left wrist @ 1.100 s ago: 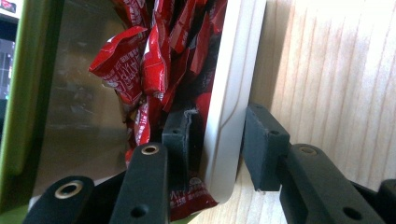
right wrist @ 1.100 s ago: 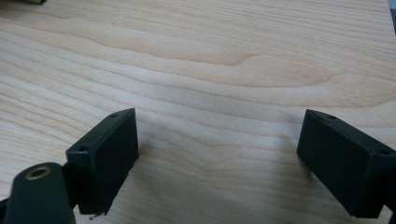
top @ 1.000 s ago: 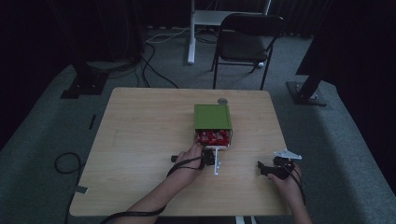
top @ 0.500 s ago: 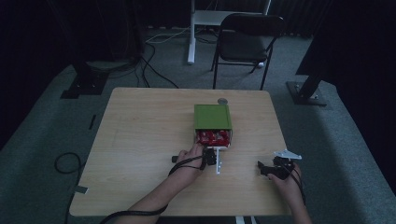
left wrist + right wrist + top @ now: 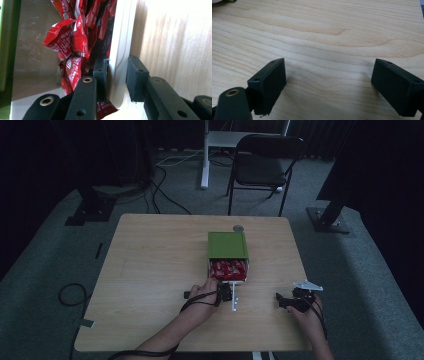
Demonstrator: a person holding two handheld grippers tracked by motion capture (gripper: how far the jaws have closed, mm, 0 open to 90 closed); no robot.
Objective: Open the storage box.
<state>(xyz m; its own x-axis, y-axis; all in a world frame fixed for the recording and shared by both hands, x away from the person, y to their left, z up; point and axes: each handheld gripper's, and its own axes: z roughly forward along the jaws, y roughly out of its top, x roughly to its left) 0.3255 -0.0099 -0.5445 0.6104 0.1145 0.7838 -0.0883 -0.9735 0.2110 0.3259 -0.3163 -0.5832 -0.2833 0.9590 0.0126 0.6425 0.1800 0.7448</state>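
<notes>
A green box [image 5: 227, 244] lies mid-table with its white drawer [image 5: 243, 281] pulled out toward me. Red snack packets [image 5: 228, 268] fill the drawer. My left gripper [image 5: 226, 291] is at the drawer's front. In the left gripper view its jaws straddle the drawer's front wall [image 5: 120, 50], one pad inside against the red packets [image 5: 75, 37] and one outside, pressed close on the wall. My right gripper [image 5: 286, 301] rests open on the bare table to the right, apart from the box. Its wide-spread jaws [image 5: 328, 82] have only wood [image 5: 324, 37] between them.
A small round grey object [image 5: 238, 228] lies just behind the box. The wooden table [image 5: 150, 270] is bare to the left. Beyond the far edge stand a black chair [image 5: 265, 155] and a white post [image 5: 205, 155]. A cable loop [image 5: 72, 294] lies on the floor at left.
</notes>
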